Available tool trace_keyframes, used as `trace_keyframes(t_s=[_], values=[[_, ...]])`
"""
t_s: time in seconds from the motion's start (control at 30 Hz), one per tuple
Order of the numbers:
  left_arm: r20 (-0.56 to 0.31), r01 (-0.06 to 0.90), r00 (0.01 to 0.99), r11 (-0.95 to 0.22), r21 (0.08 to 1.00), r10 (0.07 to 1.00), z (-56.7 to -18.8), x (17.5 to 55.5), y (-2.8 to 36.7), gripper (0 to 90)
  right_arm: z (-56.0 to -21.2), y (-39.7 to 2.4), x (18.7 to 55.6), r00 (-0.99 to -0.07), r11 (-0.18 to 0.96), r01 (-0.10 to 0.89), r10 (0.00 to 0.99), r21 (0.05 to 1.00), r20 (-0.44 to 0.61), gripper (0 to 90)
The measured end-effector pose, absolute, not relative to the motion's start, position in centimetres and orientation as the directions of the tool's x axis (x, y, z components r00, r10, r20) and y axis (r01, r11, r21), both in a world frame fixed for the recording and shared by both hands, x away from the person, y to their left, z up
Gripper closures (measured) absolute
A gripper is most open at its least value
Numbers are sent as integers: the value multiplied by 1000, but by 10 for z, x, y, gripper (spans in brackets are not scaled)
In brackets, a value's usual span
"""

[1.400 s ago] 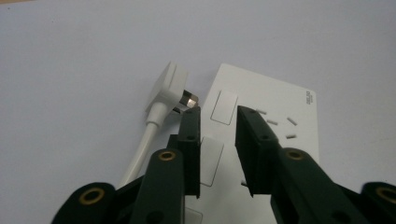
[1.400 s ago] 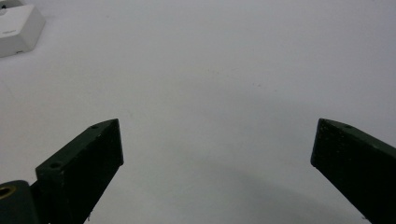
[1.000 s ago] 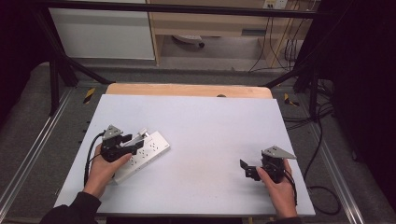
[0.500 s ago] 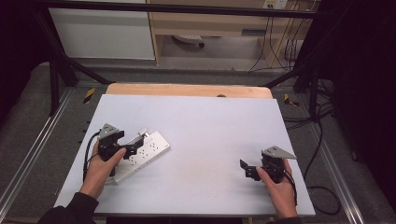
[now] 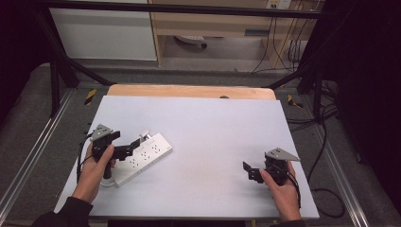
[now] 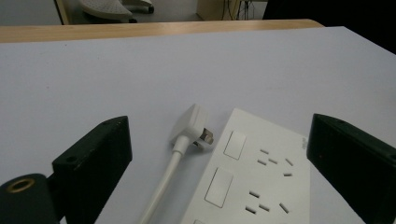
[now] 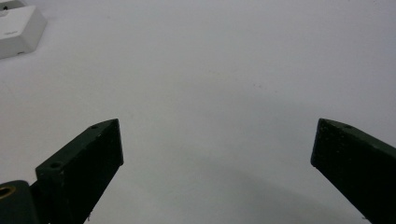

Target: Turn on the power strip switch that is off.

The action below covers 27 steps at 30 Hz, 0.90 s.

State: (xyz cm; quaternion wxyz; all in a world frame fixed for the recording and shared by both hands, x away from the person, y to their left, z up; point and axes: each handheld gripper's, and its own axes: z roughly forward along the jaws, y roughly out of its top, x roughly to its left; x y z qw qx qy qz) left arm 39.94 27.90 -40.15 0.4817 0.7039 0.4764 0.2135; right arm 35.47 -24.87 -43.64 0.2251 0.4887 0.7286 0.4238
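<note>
1. The counter (image 5: pixel 213 137) carries a white power strip (image 5: pixel 144 157) near its left edge.
2. Left tool (image 6: pixel 219 154), jaws just opened wide, hovers over the strip and its plug (image 6: pixel 192 126), gripping nothing.
3. Right tool (image 7: pixel 217 154) gapes wide, empty.

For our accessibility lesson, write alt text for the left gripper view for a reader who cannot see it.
A white power strip lies on a pale table beside its white plug, whose cord runs toward the camera. The left gripper frames them, its two black jaws wide apart and touching neither.
</note>
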Motion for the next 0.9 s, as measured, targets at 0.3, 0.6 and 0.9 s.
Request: trace_keyframes(t_s=[0.3,0.6,0.9], values=[[-146,460,463,-96,883,874,-389,378,293,68,-436,-248,354,-422,166,519,903,838,82,28],[-141,446,465,-94,890,874,-383,359,306,68,-436,-249,354,-420,164,519,903,839,83,28],[-145,442,453,-80,893,880,-386,345,325,67,-436,-249,354,-420,165,519,904,839,82,28]])
